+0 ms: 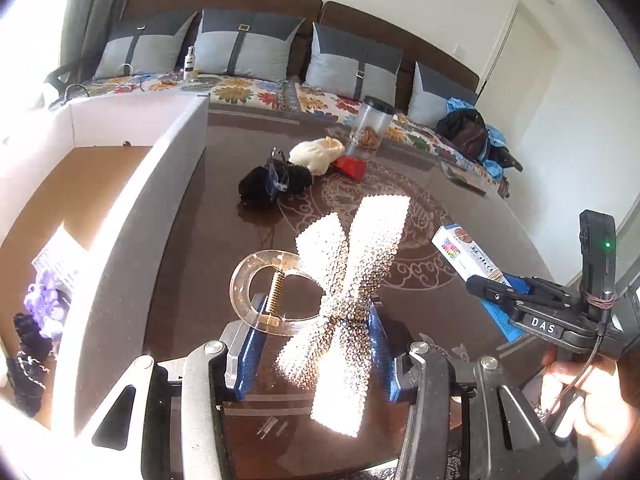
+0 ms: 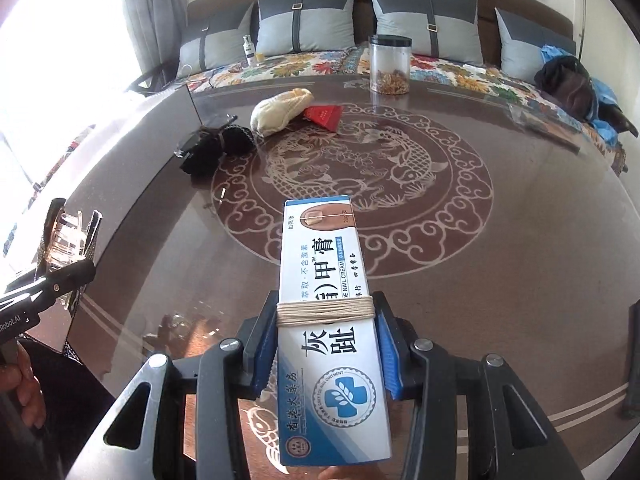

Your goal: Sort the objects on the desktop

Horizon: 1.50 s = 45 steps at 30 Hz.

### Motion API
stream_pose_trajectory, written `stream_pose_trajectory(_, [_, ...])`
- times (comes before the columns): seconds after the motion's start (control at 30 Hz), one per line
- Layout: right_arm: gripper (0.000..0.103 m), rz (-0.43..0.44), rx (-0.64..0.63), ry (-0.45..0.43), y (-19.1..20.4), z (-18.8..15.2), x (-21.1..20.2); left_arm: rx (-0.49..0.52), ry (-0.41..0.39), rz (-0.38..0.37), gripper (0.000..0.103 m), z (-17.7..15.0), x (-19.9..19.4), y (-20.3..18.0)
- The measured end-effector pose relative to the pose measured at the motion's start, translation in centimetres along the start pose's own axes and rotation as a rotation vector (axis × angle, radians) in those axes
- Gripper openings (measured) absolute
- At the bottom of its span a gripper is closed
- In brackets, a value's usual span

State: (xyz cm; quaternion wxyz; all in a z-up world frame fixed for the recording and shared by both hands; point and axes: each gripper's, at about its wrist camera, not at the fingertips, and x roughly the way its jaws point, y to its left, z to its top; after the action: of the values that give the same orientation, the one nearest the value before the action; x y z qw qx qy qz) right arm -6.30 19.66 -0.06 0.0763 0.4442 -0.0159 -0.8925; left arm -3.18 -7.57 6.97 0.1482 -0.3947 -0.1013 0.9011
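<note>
Holding one item in each claw, both lifted clear of the counter point(image 2: 520, 240); step in hand judged as carry-to-bin, midway through the sort.

Item 1: rhinestone bow hair clip point(image 1: 348, 280), with clear curved clip body and gold spring point(image 1: 278, 292). Held in the left claw point(image 1: 316, 344), blue pads pressing on its knotted middle from both sides. The bow's long axis runs from near the camera up and away, tilted slightly right; the clear clip body sticks out to the left of the grip. Strong glare on the stones.

Item 2: ointment box point(image 2: 332, 320), white and blue, bound round with cream string point(image 2: 326, 310). Held in the right claw point(image 2: 326, 344), jaws narrowed on its long sides just below the string. Long axis runs straight ahead along the fingers, its far end pointing toward the medallion pattern on the counter.

Destination, judged: white cardboard bin point(image 1: 132, 216) left of the counter, already holding purple and black soft items, not clearly identifiable.

Still on the counter, grouped near the far left: black fuzzy item with glasses point(image 2: 216, 144), cream pouch point(image 2: 280, 112), red packet point(image 2: 324, 116), lidded clear jar point(image 2: 390, 64) further back.

Next move, judged: swing the left claw over the bin wall, clearing the rim before releasing; the clip's protruding body may catch the wall. The box's destination cannot be told.
</note>
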Motion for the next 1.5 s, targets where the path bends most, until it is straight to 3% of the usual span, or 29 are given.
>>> stream_pose_trajectory(0.13, [0.044,0.099,-0.090,-0.074,6.6,4.3,-3.1,-0.060,-0.062,0.066,0.048,2.8,-5.1,5.3])
stream_pose_trajectory(0.2, [0.044,0.173,-0.139,-0.100,11.0,6.3,-3.9,-0.084,-0.075,0.162,0.048,3.7,-6.6,9.2])
stream_pose_trajectory(0.33, [0.044,0.340,-0.236,-0.106,21.0,8.4,-4.3,-0.183,-0.024,0.310,0.048,4.0,-7.5,17.8])
stream_pose_trajectory(0.43, [0.044,0.448,-0.319,-0.087,28.4,8.2,-3.7,-0.217,0.048,0.395,0.047,3.1,-6.7,22.4])
stream_pose_trajectory(0.53, [0.044,0.494,-0.392,-0.050,34.3,6.9,-2.0,-0.258,0.143,0.454,0.049,1.9,-5.2,25.0])
stream_pose_trajectory(0.63, [0.048,0.514,-0.420,0.056,37.9,5.3,1.1,-0.283,0.196,0.518,0.068,0.5,-4.4,25.9])
stream_pose_trajectory(0.7, [0.061,0.493,-0.422,0.110,38.5,4.3,2.5,-0.287,0.161,0.515,0.073,-0.3,-5.2,25.7])
stream_pose_trajectory(0.77, [0.064,0.491,-0.408,0.090,37.9,3.7,2.1,-0.289,0.131,0.510,0.073,-0.5,-6.0,25.0])
stream_pose_trajectory(0.83, [0.076,0.503,-0.384,0.040,35.8,3.7,1.0,-0.281,0.102,0.497,0.073,-0.4,-6.5,23.5])
stream_pose_trajectory(0.9, [0.089,0.473,-0.361,-0.040,32.9,4.2,-0.5,-0.251,0.072,0.475,0.073,0.2,-6.7,21.3])
stream_pose_trajectory(1.03, [0.099,0.377,-0.279,-0.151,25.0,4.7,-1.5,-0.157,0.013,0.389,0.074,1.4,-6.5,14.6])
stream_pose_trajectory(1.17, [0.101,0.187,-0.200,-0.142,15.0,3.1,0.9,-0.056,-0.020,0.253,0.096,1.2,-4.9,6.4])
stream_pose_trajectory(1.2, [0.100,0.129,-0.189,-0.119,12.6,2.3,1.8,-0.029,-0.016,0.222,0.101,0.8,-4.0,4.3])
stream_pose_trajectory(1.3, [0.100,-0.018,-0.131,-0.054,5.7,0.0,4.3,0.051,0.056,0.176,0.102,-1.0,1.0,-0.6])
stream_pose_trajectory(1.4, [0.100,-0.101,-0.043,-0.009,0.2,-1.9,5.7,0.091,0.143,0.204,0.102,-2.8,7.6,-2.9])
stream_pose_trajectory(1.5, [0.100,-0.136,0.015,0.015,-2.8,-2.4,6.3,0.107,0.170,0.227,0.102,-3.1,12.9,-3.5])
